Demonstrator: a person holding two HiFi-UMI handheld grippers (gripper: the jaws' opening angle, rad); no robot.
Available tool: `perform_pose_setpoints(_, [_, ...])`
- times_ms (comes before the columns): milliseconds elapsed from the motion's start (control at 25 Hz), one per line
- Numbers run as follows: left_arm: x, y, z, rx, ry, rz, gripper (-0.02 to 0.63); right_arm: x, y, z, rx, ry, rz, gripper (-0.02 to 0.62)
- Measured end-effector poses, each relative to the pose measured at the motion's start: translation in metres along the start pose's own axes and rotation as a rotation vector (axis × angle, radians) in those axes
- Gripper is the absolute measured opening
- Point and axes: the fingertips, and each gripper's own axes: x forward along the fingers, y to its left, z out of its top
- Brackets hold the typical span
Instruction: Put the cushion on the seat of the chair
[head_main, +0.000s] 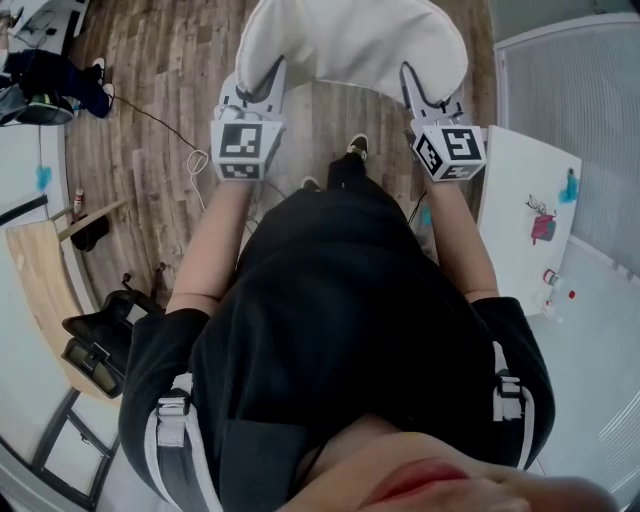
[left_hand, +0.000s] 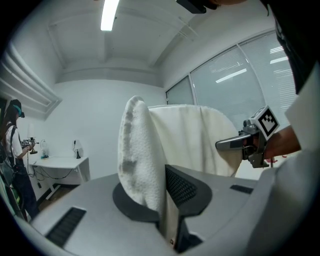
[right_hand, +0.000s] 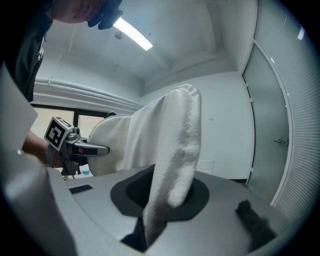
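Head view: cushion (head_main: 350, 40) held aloft, pinched at both edges

Left tool (head_main: 266, 88) has its bite on the cushion's left edge. The left gripper view backs that up: white nubbly fabric is squeezed tight between the jaws and stands up from them in a fold. Right tool (head_main: 417, 88) is doing the same on the right edge, with fabric nipped hard between its jaws too. Both point forward and a touch downward, marker cubes facing up at the camera. Between them the cushion hangs spread, white and rounded, out in front of the person's legs and clear above the wood floor (head_main: 170, 90). Out to the right there's a white worktop (head_main: 520, 190) with a few small things on it, too small to name. Low on the left a black chair (head_main: 95, 345) stands well apart from the cushion.
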Motion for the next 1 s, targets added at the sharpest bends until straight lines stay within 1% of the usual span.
perform_pose_setpoints(360, [0.065,-0.002,0.019,0.0,0.017,0.022,0.054,0.035,-0.063,0.008,0.009,0.008,0.029,0.057])
perform_pose_setpoints(560, [0.108,-0.012,0.026,-0.001,0.034,0.036,0.054,0.052,-0.108,0.005,0.018,0.009,0.049,0.057])
perform_pose_setpoints(840, [0.156,-0.025,0.035,0.014,0.056,0.069,0.054,0.074,-0.159,0.0,0.031,0.006,0.089,0.055])
perform_pose_setpoints(1000, [0.174,-0.035,0.038,0.018,0.061,0.086,0.054,0.078,-0.18,0.0,0.031,0.021,0.103,0.055])
